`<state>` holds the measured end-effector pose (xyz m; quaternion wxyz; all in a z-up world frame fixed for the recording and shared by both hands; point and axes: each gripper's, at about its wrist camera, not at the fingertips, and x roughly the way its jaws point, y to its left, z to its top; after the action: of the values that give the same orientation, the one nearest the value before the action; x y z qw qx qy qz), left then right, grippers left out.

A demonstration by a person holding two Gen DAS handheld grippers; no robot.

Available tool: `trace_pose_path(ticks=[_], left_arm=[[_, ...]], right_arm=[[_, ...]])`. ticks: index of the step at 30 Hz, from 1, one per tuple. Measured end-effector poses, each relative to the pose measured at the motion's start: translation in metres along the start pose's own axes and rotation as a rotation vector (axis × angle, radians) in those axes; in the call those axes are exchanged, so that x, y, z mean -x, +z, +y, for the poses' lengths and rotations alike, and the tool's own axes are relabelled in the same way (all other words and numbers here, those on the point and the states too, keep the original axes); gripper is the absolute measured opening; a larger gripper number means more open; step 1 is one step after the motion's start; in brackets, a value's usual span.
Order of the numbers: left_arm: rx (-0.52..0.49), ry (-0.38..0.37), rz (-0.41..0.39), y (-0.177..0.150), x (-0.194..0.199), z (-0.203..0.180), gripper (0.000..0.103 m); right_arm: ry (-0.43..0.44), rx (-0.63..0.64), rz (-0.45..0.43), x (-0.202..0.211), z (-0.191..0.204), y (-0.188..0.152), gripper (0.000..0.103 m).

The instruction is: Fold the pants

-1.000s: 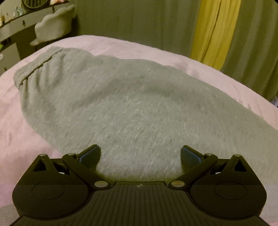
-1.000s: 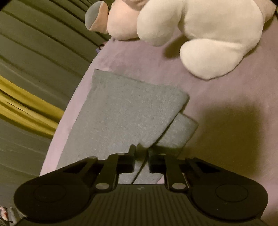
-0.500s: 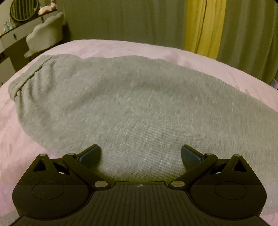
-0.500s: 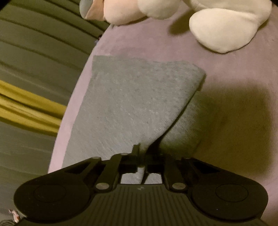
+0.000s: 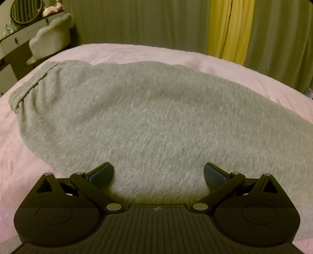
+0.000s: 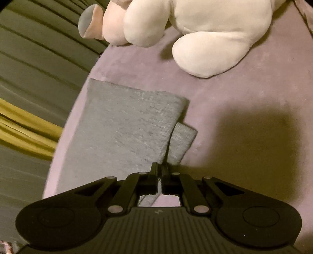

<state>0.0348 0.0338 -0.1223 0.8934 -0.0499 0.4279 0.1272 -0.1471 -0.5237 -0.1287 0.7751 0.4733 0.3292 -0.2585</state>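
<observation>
Grey sweatpants (image 5: 146, 117) lie flat on a pink bed (image 5: 23, 166), with the elastic waistband (image 5: 31, 88) at the far left. My left gripper (image 5: 158, 173) is open and empty, low over the near edge of the pants. In the right wrist view the leg ends of the pants (image 6: 125, 132) lie one over the other on the bed (image 6: 244, 109). My right gripper (image 6: 161, 168) is shut on the edge of the pant leg near its hem.
A large white and pink plush toy (image 6: 205, 33) lies on the bed beyond the leg ends. Green and yellow curtains (image 5: 230, 29) hang behind the bed. A white chair (image 5: 50, 41) and a vanity table with a mirror (image 5: 25, 9) stand at the far left.
My right gripper has closed from a narrow gap onto the pant leg edge and shifted over the leg ends. My left gripper stayed open and drifted slightly over the pants.
</observation>
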Motion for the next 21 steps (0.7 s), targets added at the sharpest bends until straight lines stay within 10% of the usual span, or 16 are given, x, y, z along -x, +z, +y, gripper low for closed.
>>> trace_pose_path(ticks=[6, 8, 10, 21], left_arm=[[-0.005, 0.006, 0.005, 0.000, -0.001, -0.001, 0.103], [-0.005, 0.004, 0.005, -0.001, -0.001, -0.001, 0.103], [-0.003, 0.002, 0.007, -0.001, -0.001, 0.000, 0.103], [0.000, 0.001, 0.011, 0.000, -0.002, -0.001, 0.103]], right_arm=[[0.029, 0.065, 0.020, -0.002, 0.006, -0.001, 0.041], [0.080, 0.074, 0.031, -0.005, 0.009, 0.000, 0.081], [0.121, 0.108, 0.062, -0.012, 0.018, -0.001, 0.099], [-0.132, 0.346, 0.083, -0.035, 0.067, -0.004, 0.099]])
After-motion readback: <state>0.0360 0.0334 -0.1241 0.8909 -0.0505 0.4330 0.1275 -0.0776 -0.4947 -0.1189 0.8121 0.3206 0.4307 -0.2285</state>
